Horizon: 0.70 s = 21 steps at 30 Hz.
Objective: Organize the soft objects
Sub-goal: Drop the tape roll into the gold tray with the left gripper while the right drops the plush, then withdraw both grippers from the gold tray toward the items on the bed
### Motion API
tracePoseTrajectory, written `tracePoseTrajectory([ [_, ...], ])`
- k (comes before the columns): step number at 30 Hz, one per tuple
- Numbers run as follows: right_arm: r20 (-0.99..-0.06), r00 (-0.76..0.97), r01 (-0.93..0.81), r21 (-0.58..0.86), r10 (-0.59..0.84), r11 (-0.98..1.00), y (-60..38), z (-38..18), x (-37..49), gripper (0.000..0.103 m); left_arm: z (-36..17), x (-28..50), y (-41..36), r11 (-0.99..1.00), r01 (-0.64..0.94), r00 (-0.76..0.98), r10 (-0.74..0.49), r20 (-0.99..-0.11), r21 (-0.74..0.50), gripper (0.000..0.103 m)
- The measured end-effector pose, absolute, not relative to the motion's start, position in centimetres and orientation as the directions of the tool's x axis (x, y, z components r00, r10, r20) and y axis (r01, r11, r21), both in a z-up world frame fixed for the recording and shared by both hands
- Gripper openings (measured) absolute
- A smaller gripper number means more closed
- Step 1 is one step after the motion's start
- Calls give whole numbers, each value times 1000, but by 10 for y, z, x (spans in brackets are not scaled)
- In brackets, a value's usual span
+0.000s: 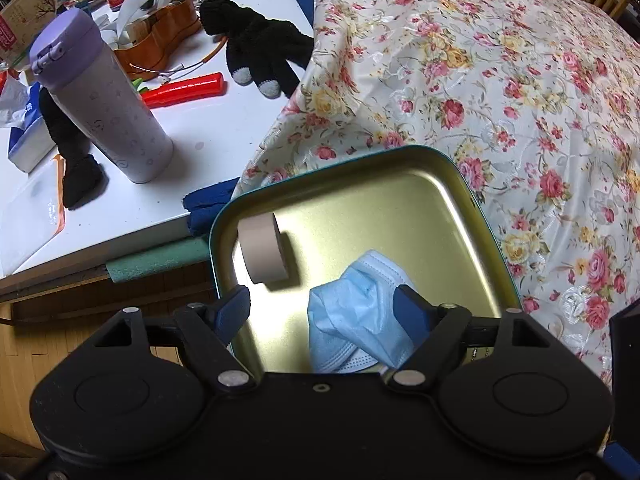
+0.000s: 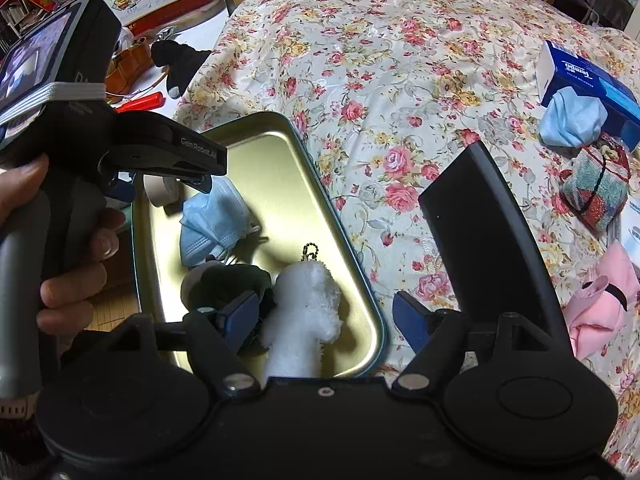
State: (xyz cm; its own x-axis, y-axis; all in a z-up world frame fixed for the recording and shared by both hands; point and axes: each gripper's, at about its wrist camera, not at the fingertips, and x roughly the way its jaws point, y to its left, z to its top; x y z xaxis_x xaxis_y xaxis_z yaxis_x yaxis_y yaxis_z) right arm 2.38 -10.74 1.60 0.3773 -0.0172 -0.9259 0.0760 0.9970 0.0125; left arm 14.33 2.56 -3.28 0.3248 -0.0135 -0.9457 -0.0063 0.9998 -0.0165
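In the left wrist view we see our left tongs [image 1: 324, 312] spread wide at the bottom of the frame, holding nothing, over a metal tin [image 1: 460, 184] that sits on a flowered bedspread [image 1: 480, 60]. A blue face mask [image 1: 352, 320] lies crumpled in the tin just beside the right finger; whether it touches it we cannot tell. A roll of tape [image 1: 264, 248] stands on edge near the tin's left wall. In the upper left, a white surface [image 1: 208, 132] carries a lilac bottle [image 1: 100, 96], a black glove [image 1: 256, 48] and a red tool [image 1: 184, 88].

The right wrist view shows what that one misses: our right tongs [image 2: 328, 316], also wide and holding nothing, above a white plush toy [image 2: 304, 312] and a dark soft thing [image 2: 224, 280] at the tin's near end. Our left hand [image 2: 60, 248] grips its handle at the left edge. At the right, on the bedspread, lie a second mask [image 2: 572, 116], a blue box [image 2: 580, 76], a pink cloth [image 2: 600, 304] and a black slab [image 2: 488, 232].
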Motion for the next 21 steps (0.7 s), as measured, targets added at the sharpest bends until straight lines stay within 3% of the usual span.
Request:
tracePoseTrajectory([
  [21, -944, 328, 91, -4, -34, 996, -106, 15, 19, 87, -37, 141, 26, 997, 27, 276, -82, -958, -78, 84],
])
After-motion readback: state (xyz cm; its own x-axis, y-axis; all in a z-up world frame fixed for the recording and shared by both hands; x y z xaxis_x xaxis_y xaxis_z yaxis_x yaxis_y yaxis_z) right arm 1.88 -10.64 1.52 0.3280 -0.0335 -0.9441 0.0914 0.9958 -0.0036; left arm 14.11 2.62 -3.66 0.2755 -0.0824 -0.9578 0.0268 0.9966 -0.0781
